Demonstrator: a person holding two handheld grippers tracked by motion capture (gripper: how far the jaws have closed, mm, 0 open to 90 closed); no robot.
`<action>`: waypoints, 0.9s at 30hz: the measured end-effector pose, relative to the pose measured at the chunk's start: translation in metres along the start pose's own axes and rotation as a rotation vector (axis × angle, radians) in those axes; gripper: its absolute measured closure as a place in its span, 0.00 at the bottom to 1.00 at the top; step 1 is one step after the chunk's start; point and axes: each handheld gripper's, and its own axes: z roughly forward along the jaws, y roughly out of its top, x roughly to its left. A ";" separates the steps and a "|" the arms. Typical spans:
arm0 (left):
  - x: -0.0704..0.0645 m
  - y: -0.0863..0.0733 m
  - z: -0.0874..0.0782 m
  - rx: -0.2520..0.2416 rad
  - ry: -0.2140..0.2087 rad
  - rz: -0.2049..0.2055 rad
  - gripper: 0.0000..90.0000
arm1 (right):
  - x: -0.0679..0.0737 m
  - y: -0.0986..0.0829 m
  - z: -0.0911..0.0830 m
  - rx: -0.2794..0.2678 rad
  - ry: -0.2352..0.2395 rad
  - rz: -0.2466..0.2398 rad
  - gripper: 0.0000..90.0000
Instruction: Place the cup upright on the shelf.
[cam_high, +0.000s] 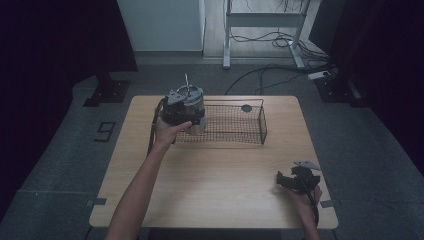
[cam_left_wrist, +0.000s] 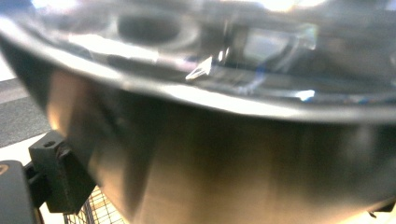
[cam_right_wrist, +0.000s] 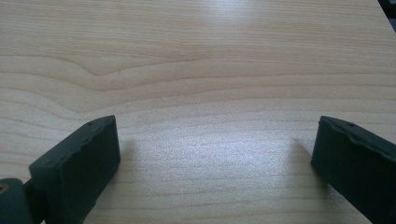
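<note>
A: Item one, left gripper (cam_high: 192, 120)?

B: I read its jaws as clamped on the steel pot (cam_high: 192, 107). In the left gripper view one black jaw sits against the pot's (cam_left_wrist: 224, 158) brushed wall at lower left, and the glass lid (cam_left_wrist: 210, 51) is very close above. From the high view I see the pot held at the left end of the wire basket (cam_high: 235, 131); I cannot tell whether it rests inside or hangs just above the mesh.

A: Item two, right gripper (cam_high: 285, 181)?

B: Jaws spread wide, nothing between them. The right gripper view looks between the two black jaws onto bare wooden table (cam_right_wrist: 196, 70). In the high view I see it low at the table's (cam_high: 220, 175) near right corner, well apart from the basket.

A: Other stock?

B: A small dark round object (cam_high: 246, 108) in the basket's far right part; too small for me to identify.
</note>
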 end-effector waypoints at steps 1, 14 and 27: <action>0.000 0.000 0.001 -0.001 -0.001 -0.001 0.04 | 0.000 0.000 0.000 0.000 0.000 0.000 0.01; 0.003 0.008 0.019 0.021 0.011 0.012 0.04 | 0.000 0.000 0.000 0.000 0.000 0.000 0.01; 0.017 0.006 0.036 0.029 0.027 -0.015 0.04 | 0.000 0.000 0.000 -0.001 -0.002 0.001 0.01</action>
